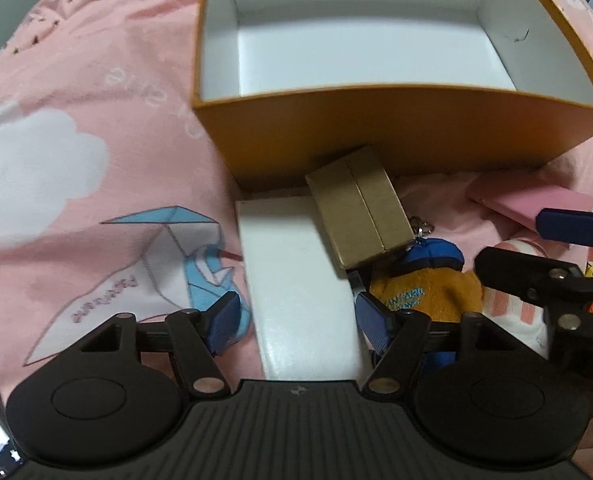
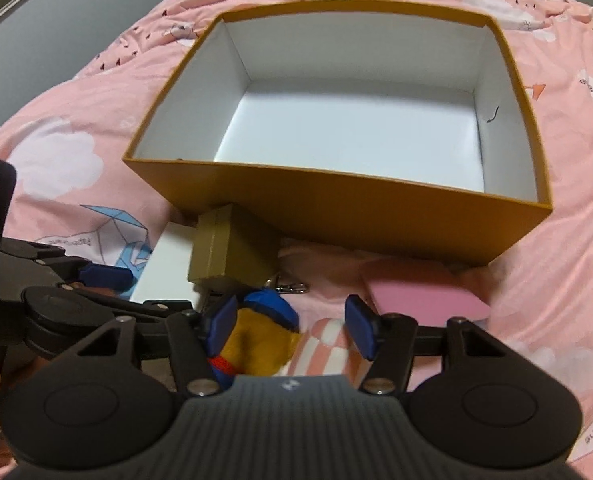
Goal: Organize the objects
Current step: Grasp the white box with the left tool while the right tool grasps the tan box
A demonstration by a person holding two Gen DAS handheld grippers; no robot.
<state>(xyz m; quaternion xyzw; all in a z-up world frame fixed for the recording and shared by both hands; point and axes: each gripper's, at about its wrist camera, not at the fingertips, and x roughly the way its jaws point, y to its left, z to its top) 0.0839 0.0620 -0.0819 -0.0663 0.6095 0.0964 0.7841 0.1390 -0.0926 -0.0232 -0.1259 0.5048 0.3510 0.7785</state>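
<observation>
**boxfan:** Left wrist view first. The left gripper [image 1: 296, 316] has its fingers spread wide with nothing between them, sitting low over the white flat box [image 1: 296, 280] on the pink bedspread [image 1: 76, 80]. A small tan carton [image 1: 360, 208] lies partly on that white box and leans toward the front wall of the big orange box [image 1: 376, 132], which looks bare inside. To the right there's an orange plush keychain with a blue cap [image 1: 424, 280], a pink flat case [image 1: 536, 200] and something pink-and-white striped [image 1: 512, 308]. So I'd call this the very start: nothing packed yet, left side lining up on the white box.

**umi_tinkerer:** Agreed. Right wrist view: the right gripper [image 2: 290, 326] is also spread open and holding nothing, hanging over the plush keychain [image 2: 264, 336] and the striped thing [image 2: 328, 344]. The left tool shows at the left edge, but its tips are hard to read there. The orange box [image 2: 336, 200] is straight ahead, open top, white floor showing.

**boxfan:** Next move, my guess?

**umi_tinkerer:** Close on one item and lift it over the front wall. The white box is wide, nearly filling the left jaw gap, and the tan carton sits on it, so that could slide off. The plush looks like the easier grab.
</observation>
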